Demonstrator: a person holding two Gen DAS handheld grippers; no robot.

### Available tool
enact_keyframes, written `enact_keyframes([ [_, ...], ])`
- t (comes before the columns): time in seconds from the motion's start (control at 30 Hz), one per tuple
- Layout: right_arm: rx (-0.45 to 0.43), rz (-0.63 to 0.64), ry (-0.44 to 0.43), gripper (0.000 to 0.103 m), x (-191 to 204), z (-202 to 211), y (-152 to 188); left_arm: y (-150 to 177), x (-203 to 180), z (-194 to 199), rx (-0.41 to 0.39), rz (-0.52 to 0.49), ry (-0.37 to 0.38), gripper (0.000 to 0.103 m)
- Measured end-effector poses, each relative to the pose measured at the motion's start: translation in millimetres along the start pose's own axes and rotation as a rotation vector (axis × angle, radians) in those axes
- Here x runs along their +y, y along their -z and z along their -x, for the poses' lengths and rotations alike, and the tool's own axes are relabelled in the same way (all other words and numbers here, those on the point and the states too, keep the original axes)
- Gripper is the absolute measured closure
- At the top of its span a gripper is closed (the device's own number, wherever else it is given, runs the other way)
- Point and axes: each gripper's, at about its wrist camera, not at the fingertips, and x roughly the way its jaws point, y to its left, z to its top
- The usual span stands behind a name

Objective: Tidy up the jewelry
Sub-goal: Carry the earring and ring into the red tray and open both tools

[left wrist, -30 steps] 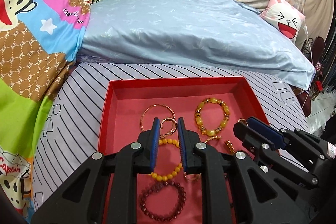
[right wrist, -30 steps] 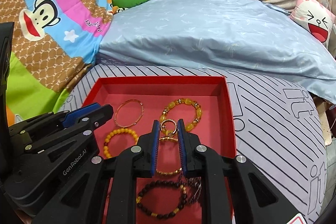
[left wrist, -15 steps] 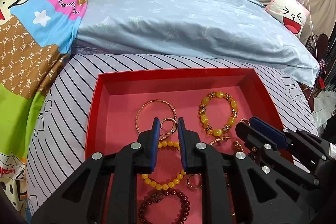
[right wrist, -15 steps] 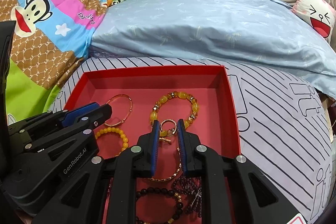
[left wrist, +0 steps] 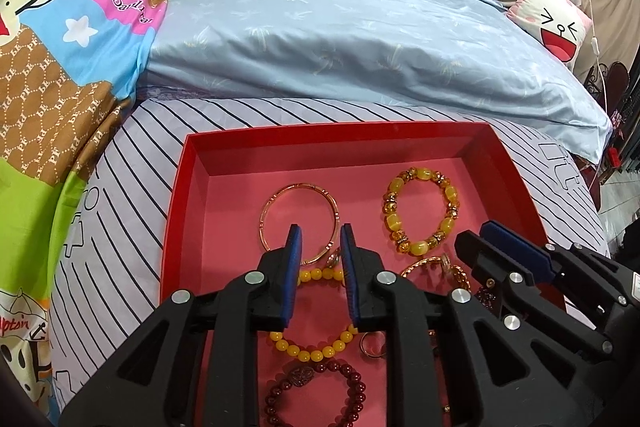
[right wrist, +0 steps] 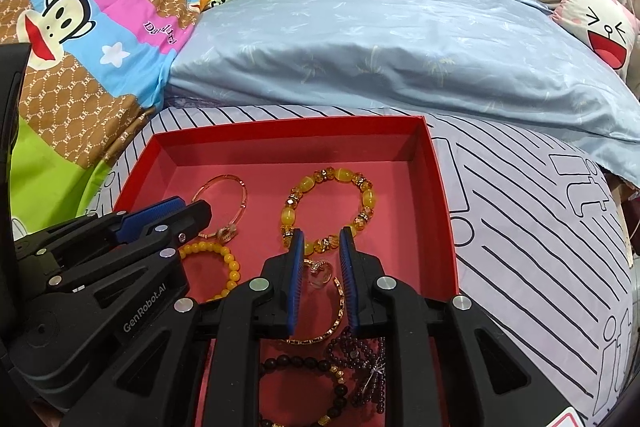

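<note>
- A red tray [left wrist: 188, 187] lies on the striped sheet [left wrist: 132, 187] of a bed, and it serves here as the landmark.
- The left gripper [left wrist: 320, 239] hovers over the middle of the tray, its blue-padded fingers [left wrist: 294, 247] spread with a gap between them and nothing held.
- The right gripper [right wrist: 320, 243] hangs over the near right part of the tray, its fingers likewise apart and holding nothing.
- A thin gold bangle [left wrist: 298, 215] lies in the tray's left half toward the far wall; the left gripper's tips overlap its near arc in the left wrist view.
- A chunky amber bead bracelet [left wrist: 420, 215] lies in the tray's right half, beside the bangle and apart from it.
- A small yellow bead bracelet [left wrist: 312, 349] lies nearer than the bangle, partly hidden under the left gripper.
- A dark red bead bracelet [left wrist: 316, 399] lies at the tray's near edge, just beside the yellow one.
- A small ring [left wrist: 370, 345] sits right of the yellow bracelet.
- In the right wrist view, a gold link bracelet [right wrist: 338, 311] and a small clear heart-shaped charm [right wrist: 320, 273] lie between that gripper's fingers, without being pinched.
- A dark bead bracelet [right wrist: 304, 387] and a purple bead strand [right wrist: 368, 367] lie at the tray's near right corner.
- Beyond the tray's far wall lies a pale blue quilt [left wrist: 360, 39].
</note>
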Motion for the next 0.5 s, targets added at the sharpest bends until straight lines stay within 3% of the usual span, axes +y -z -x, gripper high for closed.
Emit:
enact_keyframes([
  [0.13,-0.008,0.001,0.002,0.084,2.4,5.5,0.5,0.5,-1.4,3.9,-0.01,-0.005,-0.018,0.083],
  [0.33,-0.024,-0.003,0.007,0.08,4.0,20.7,4.0,3.4,-1.9,18.6,-0.034,-0.009,-0.043,0.071],
  [0.5,-0.045,-0.017,0.004,0.077,5.2,39.8,11.7,10.0,-4.4,37.9,-0.053,-0.014,-0.057,0.07],
])
